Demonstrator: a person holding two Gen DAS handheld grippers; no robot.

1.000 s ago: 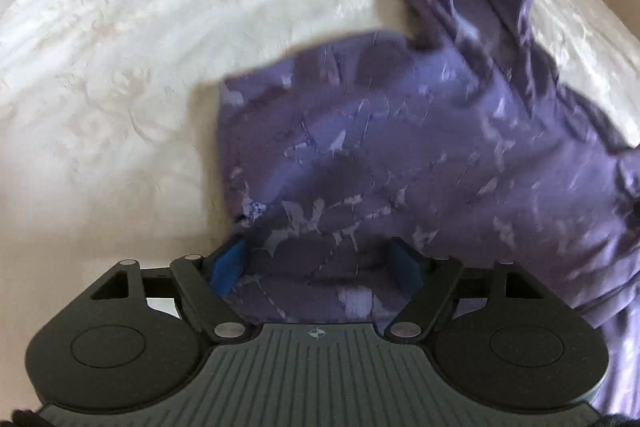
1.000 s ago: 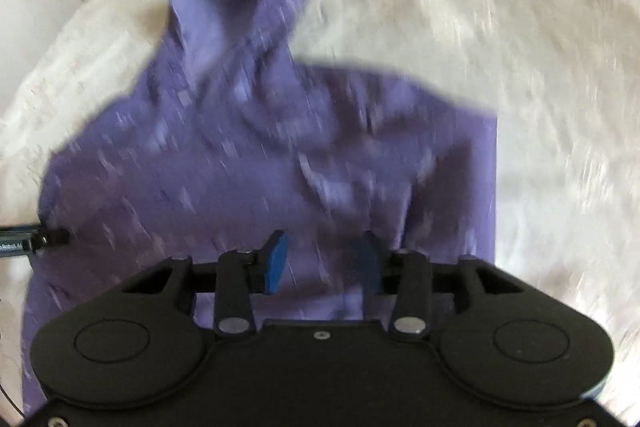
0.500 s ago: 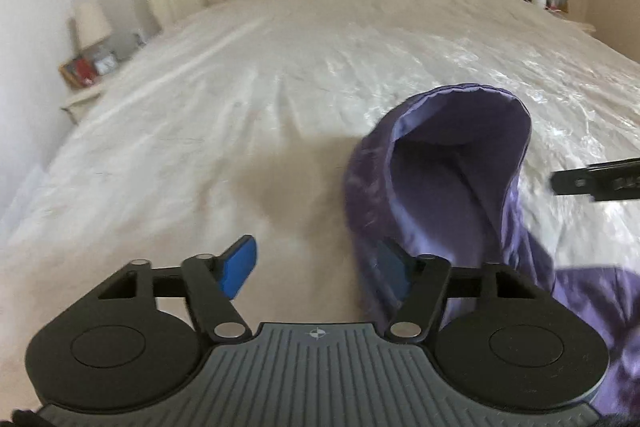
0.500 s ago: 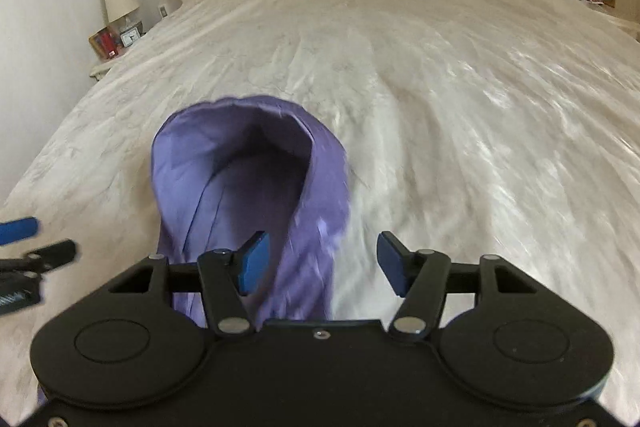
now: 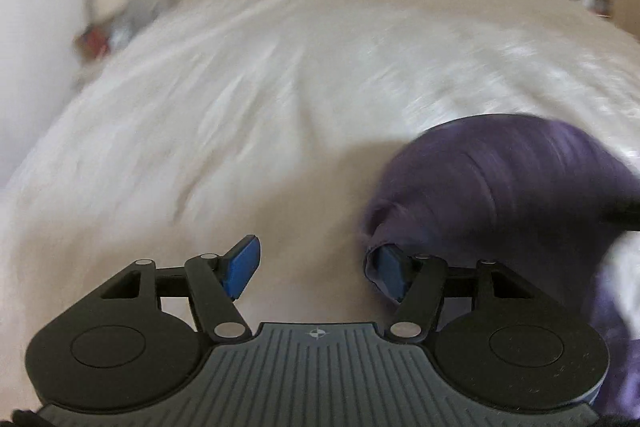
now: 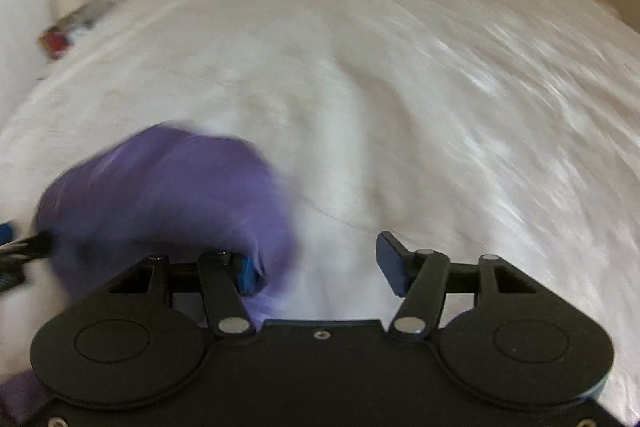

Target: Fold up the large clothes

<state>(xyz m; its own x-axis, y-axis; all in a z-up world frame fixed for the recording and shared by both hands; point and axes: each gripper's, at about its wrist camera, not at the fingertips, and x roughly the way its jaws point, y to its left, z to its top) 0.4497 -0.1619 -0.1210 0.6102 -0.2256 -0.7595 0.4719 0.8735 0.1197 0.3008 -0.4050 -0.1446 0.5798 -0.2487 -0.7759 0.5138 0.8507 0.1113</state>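
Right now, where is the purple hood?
The purple hood lies on the white bed, between the tools: lower right in the left view, lower left in the right.

Bare bedspread [image 5: 248,115] ahead, purple hood [image 5: 512,179] alongside

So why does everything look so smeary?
Left wrist view: the white bedspread and the purple hoodie's hood are streaked by motion blur, while the tongs stay sharp. Right wrist view: same smear, with glare streaks at right.
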